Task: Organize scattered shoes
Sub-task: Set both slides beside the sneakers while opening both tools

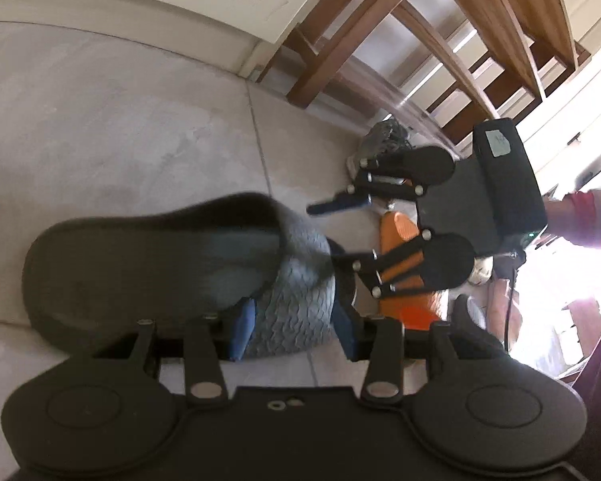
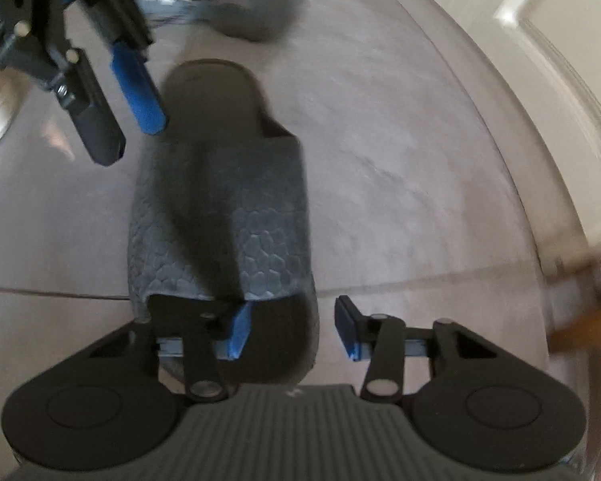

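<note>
Two wrist fisheye views, both close above a tiled floor, meeting on one grey slide sandal.

Your left wrist camera looks down along its fingers, very near the grey slide sandal [image 1: 172, 264], which lies sideways across its lower frame; beyond it the view takes in your right gripper [image 1: 328, 232], a wooden rack [image 1: 440, 40] and a white door frame [image 1: 140, 4]. Your right wrist camera also points down at close range, along the sandal [image 2: 220, 208] from toe to heel, with your left gripper [image 2: 128, 136] at its upper left and a white panelled door [image 2: 541, 60] at right. Both views share the sandal, the floor [image 1: 120, 120] and each other's gripper.
</note>
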Demonstrator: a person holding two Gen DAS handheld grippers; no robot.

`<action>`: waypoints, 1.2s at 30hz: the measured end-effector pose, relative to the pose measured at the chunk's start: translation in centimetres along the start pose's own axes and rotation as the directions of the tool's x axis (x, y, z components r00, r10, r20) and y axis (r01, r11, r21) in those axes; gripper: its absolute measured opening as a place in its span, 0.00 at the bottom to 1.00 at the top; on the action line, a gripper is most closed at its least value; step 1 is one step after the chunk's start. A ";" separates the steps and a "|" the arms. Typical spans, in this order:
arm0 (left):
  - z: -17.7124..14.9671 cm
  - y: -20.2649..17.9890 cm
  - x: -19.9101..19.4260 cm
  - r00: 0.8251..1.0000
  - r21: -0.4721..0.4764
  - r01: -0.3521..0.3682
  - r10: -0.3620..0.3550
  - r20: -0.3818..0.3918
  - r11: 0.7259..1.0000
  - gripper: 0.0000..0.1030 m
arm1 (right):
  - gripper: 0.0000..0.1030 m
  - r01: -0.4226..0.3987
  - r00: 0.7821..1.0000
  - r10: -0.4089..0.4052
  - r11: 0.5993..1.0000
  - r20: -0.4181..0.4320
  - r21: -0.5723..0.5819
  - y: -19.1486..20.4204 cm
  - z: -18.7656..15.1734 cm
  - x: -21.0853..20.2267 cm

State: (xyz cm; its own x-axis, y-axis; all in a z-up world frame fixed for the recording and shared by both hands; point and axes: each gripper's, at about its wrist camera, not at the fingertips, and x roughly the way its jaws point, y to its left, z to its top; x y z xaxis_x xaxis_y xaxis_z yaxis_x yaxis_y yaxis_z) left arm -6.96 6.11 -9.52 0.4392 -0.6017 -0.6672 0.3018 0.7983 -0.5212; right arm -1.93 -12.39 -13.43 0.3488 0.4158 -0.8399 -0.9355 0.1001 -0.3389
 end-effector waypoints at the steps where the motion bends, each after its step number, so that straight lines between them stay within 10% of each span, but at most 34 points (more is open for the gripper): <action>1: -0.1 0.1 -0.2 1.000 0.005 -0.006 0.006 -0.001 1.000 0.41 | 0.40 -0.008 1.000 0.009 0.999 0.013 -0.034 0.1 0.0 0.2; 6: -0.4 1.2 -1.5 0.998 -0.016 -0.054 0.055 0.014 0.998 0.41 | 0.17 -0.054 0.998 0.056 0.997 0.042 -0.054 0.6 0.8 0.1; 13: -0.4 3.8 -4.1 0.985 -0.097 -0.145 0.153 0.084 0.985 0.42 | 0.17 -0.283 0.959 0.279 0.949 0.052 0.138 2.4 2.2 -1.3; 23: -0.5 4.0 -8.1 0.966 -0.142 -0.169 0.193 0.173 0.975 0.45 | 0.20 -0.474 0.877 0.457 0.873 0.148 0.115 4.4 5.6 -3.3; 31: -0.2 3.5 -8.0 0.969 -0.125 -0.136 0.158 0.187 0.983 0.45 | 0.21 -0.352 0.936 0.345 0.915 0.070 0.198 0.6 3.8 -2.4; 36: -0.3 3.1 -8.9 0.962 -0.116 -0.140 0.163 0.221 0.983 0.46 | 0.22 -0.385 0.922 0.378 0.889 0.079 0.247 0.9 4.1 -0.9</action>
State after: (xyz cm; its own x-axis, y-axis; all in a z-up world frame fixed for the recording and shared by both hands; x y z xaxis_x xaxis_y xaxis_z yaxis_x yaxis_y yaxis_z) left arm -10.23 13.91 -5.38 0.6583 -0.4420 -0.6093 0.1366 0.8662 -0.4807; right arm -3.36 -8.93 -11.21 -0.0364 0.4925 -0.8696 -0.9802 0.1519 0.1270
